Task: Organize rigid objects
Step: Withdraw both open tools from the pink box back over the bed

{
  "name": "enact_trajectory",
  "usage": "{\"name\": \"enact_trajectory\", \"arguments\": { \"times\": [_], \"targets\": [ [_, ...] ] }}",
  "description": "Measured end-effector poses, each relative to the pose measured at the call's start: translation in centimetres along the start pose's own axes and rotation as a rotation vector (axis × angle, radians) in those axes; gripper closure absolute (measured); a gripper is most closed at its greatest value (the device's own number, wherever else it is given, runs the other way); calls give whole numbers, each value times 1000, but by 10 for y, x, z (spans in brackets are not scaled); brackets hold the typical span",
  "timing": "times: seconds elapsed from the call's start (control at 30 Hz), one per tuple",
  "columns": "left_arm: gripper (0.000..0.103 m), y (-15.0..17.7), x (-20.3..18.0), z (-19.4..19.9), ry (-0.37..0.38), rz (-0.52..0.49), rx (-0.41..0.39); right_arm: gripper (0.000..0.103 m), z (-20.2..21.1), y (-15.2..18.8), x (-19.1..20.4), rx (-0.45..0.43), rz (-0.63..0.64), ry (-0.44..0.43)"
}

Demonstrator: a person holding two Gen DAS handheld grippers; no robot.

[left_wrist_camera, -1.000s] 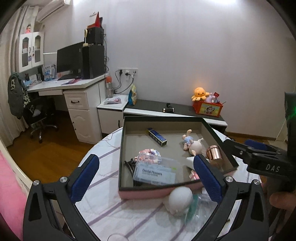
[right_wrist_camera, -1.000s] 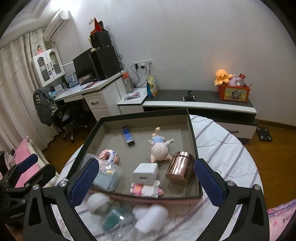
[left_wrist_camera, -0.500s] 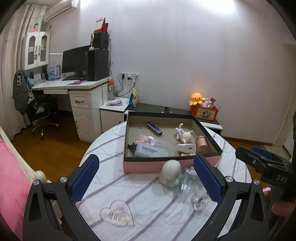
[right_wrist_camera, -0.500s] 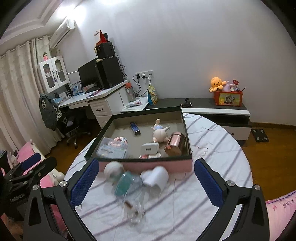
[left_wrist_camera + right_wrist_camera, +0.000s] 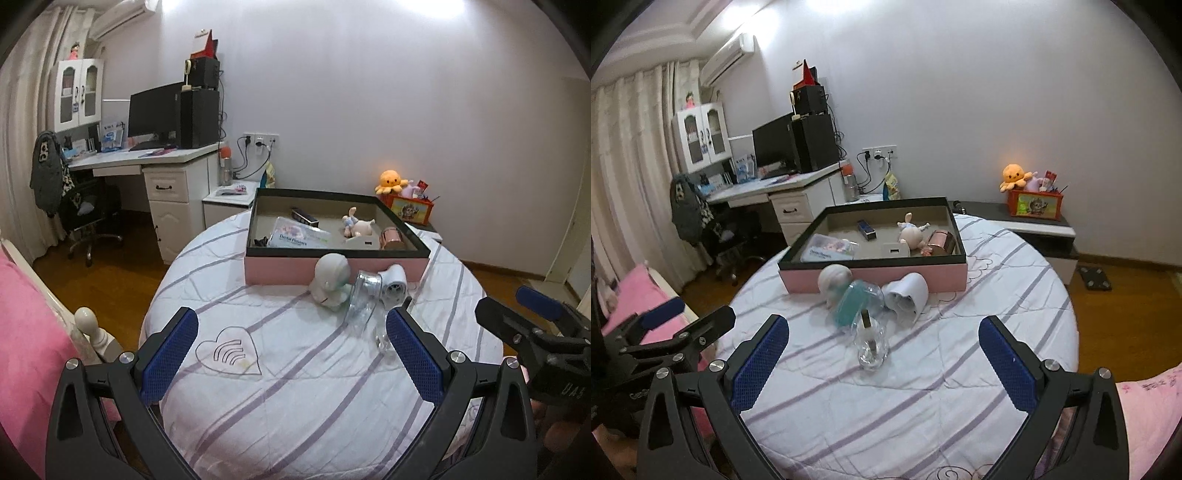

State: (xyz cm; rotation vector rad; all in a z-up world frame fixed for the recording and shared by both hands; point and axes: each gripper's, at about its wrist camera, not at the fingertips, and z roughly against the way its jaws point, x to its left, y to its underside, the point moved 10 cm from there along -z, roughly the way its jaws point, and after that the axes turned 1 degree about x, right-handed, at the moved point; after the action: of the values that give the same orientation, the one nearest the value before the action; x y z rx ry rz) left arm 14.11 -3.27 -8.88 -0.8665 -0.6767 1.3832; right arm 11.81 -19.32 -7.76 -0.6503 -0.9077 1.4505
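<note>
A pink box with a black rim (image 5: 332, 267) (image 5: 875, 275) stands at the far side of the round table and holds several items. In front of it lie a white round figure (image 5: 330, 278) (image 5: 833, 278), a clear teal jar (image 5: 364, 295) (image 5: 855, 301), a white cup on its side (image 5: 395, 286) (image 5: 908, 293) and a small glass bottle (image 5: 871, 341). A clear heart-shaped dish (image 5: 229, 352) lies nearer on the left. My left gripper (image 5: 291, 350) and right gripper (image 5: 882, 356) are both open and empty, held back above the near part of the table.
The table wears a white cloth with purple stripes (image 5: 295, 387). A pink bed (image 5: 26, 332) is at the left. A white desk with a monitor (image 5: 162, 162), an office chair (image 5: 85, 218) and a low cabinet with toys (image 5: 1034, 210) stand behind.
Both grippers have pulled back and away from the box, so the whole table now shows. Both stay open and empty.
</note>
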Motion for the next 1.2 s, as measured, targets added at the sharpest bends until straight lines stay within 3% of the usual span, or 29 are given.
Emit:
{"name": "enact_trajectory", "arguments": {
  "times": [0.87,1.03,1.2],
  "targets": [
    [0,0,0,3,2,3,-13,0,-9,10,-13,34,-34,4],
    [0,4,-3,-5,4,-3,8,0,-31,22,-14,98,-12,21],
    [0,14,-8,-25,4,-18,45,0,-64,44,-8,176,-3,-19]
  ]
}}
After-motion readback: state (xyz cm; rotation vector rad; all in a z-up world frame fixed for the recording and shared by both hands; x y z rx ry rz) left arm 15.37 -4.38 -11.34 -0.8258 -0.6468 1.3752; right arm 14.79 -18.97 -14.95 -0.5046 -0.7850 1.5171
